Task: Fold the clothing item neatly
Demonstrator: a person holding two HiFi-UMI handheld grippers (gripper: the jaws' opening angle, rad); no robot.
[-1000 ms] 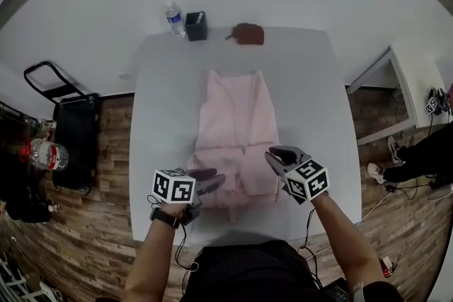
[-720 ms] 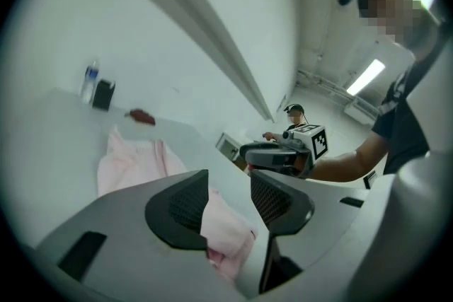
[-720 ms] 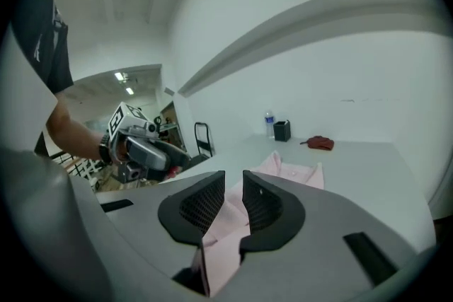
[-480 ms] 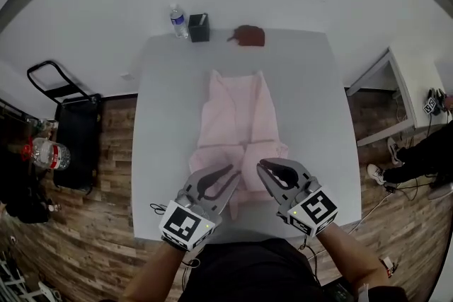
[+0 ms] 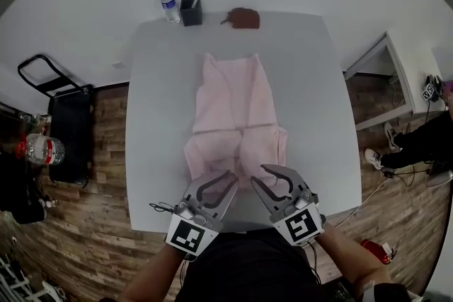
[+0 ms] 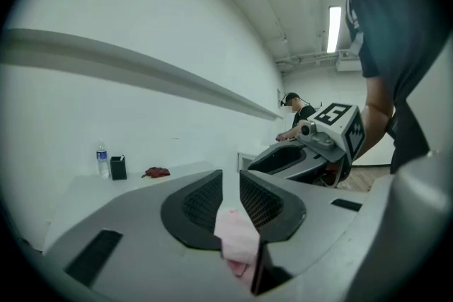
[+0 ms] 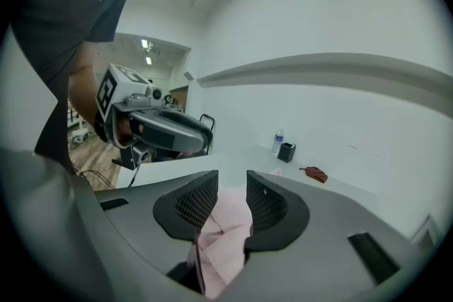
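Since a second ago both grippers have drawn back toward the lower edge of the head view, and the left one has rolled so that its marker cube sits nearest us. Its jaws have just been closing; the right ones have just been opening.

In the head view we count one pink garment (image 5: 233, 102), lying lengthwise down the middle of one grey table (image 5: 152, 117). Its near hem bunches at the tips of the two grippers. The left gripper (image 5: 225, 180) and the right gripper (image 5: 260, 176) sit side by side at the table's near edge, just apart from each other. Along the far edge, at the upper middle of the frame, stand one water bottle (image 5: 169, 6) and one black holder (image 5: 191, 11). One reddish-brown cloth (image 5: 243, 18) lies to their right. All three are well apart from the garment's far end. Wide bare strips of table run down both sides of the garment. The far edge meets a white wall, and wood floor shows to the left and right.

In the left gripper view the jaws stand nearly together, clamped on a fold of the pink cloth low in the gap. The right gripper shows at the right of the frame.

In the right gripper view the jaws stand apart, with folds of the garment in the gap between them. The left gripper shows at the upper left.
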